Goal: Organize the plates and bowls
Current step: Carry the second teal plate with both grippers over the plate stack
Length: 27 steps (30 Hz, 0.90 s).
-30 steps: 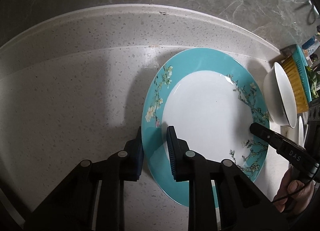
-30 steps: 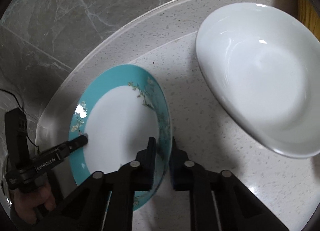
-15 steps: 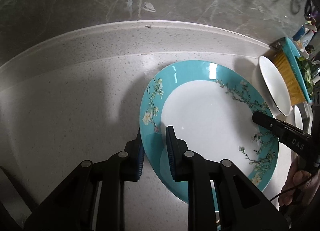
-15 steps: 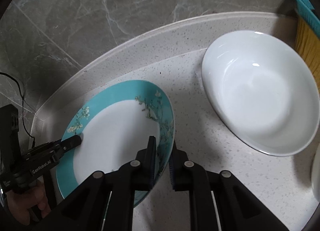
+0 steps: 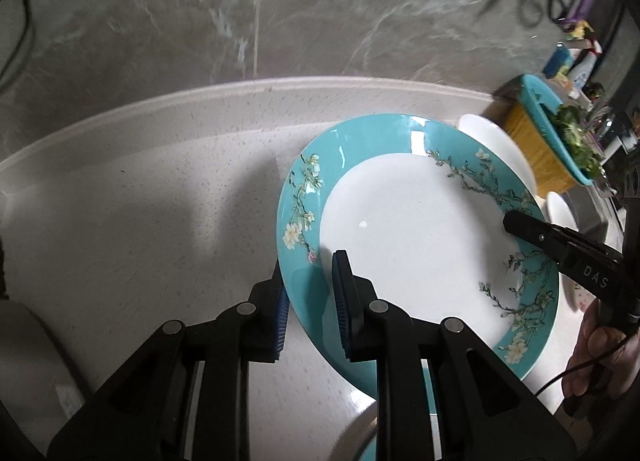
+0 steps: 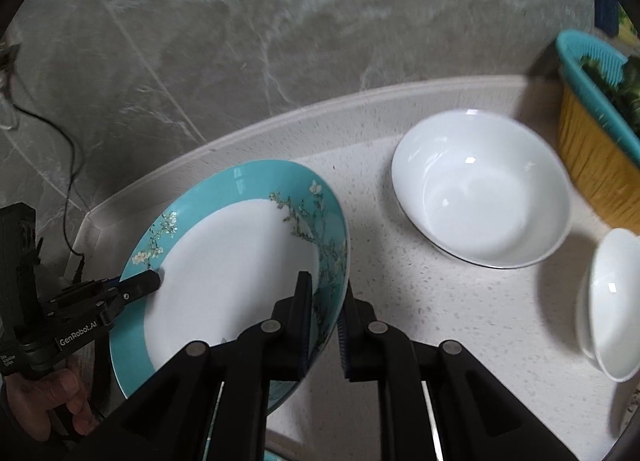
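A teal-rimmed plate (image 5: 416, 245) with a white centre and blossom pattern is held up off the speckled counter by both grippers. My left gripper (image 5: 310, 293) is shut on the plate's left rim. My right gripper (image 6: 324, 317) is shut on the opposite rim of the same plate (image 6: 232, 273). Each gripper shows in the other's view: the right one (image 5: 560, 249), the left one (image 6: 120, 293). A large white bowl (image 6: 480, 189) sits on the counter to the right. A smaller white bowl (image 6: 612, 301) stands at the far right.
A yellow basket with a teal colander of greens (image 6: 596, 133) stands at the right, behind the bowls. The counter's raised back edge (image 5: 240, 89) meets a grey marble wall. Another teal plate edge (image 5: 368, 449) peeks out below the left gripper. Bottles (image 5: 576, 61) stand far right.
Both grippers have lifted the plate up and back from the counter; the views have pulled away, so the bowls and basket look smaller and more of the wall shows.
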Each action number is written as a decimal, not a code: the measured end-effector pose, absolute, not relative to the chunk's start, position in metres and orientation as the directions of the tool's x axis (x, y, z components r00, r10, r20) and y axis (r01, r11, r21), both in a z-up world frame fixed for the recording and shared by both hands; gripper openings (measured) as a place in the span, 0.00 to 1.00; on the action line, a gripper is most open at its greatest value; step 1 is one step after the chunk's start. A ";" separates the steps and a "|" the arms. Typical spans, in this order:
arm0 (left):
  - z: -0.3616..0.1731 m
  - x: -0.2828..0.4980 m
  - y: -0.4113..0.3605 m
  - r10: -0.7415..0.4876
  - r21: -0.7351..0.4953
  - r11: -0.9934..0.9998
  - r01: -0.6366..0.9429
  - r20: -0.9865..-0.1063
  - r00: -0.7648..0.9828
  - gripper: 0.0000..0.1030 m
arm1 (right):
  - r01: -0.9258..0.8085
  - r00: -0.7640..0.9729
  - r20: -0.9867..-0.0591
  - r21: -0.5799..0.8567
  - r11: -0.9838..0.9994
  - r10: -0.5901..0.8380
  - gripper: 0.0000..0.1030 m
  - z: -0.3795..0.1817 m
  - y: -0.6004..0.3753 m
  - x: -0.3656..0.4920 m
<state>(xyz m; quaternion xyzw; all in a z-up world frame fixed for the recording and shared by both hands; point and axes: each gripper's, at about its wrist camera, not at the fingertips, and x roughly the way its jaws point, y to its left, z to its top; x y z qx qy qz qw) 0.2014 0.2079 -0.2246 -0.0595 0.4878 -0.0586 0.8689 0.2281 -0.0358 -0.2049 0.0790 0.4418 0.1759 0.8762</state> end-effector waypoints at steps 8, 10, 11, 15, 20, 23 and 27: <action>-0.198 0.135 0.198 -0.178 -0.160 0.984 0.082 -0.814 0.553 0.17 | -0.294 0.605 -0.706 0.231 0.928 0.368 0.14 -0.182 -0.037 0.167; -0.196 0.117 0.196 -0.184 -0.159 0.983 0.094 -0.815 0.550 0.17 | -0.300 0.604 -0.707 0.225 0.927 0.367 0.14 -0.181 -0.039 0.152; -0.197 0.109 0.196 -0.189 -0.161 0.982 0.100 -0.816 0.546 0.17 | -0.303 0.604 -0.708 0.220 0.927 0.365 0.14 -0.181 -0.041 0.143; -0.205 0.072 0.192 -0.203 -0.171 0.979 0.111 -0.826 0.525 0.17 | -0.304 0.592 -0.722 0.212 0.929 0.358 0.14 -0.185 -0.045 0.110; -0.226 0.032 0.187 -0.213 -0.173 0.977 0.126 -0.847 0.487 0.18 | -0.295 0.562 -0.750 0.212 0.932 0.349 0.14 -0.201 -0.048 0.080; -0.237 0.019 0.187 -0.216 -0.174 0.976 0.133 -0.857 0.468 0.18 | -0.287 0.543 -0.768 0.210 0.934 0.340 0.14 -0.213 -0.049 0.064; -0.252 0.003 0.183 -0.224 -0.172 0.973 0.152 -0.861 0.457 0.18 | -0.277 0.538 -0.779 0.198 0.940 0.322 0.15 -0.224 -0.050 0.048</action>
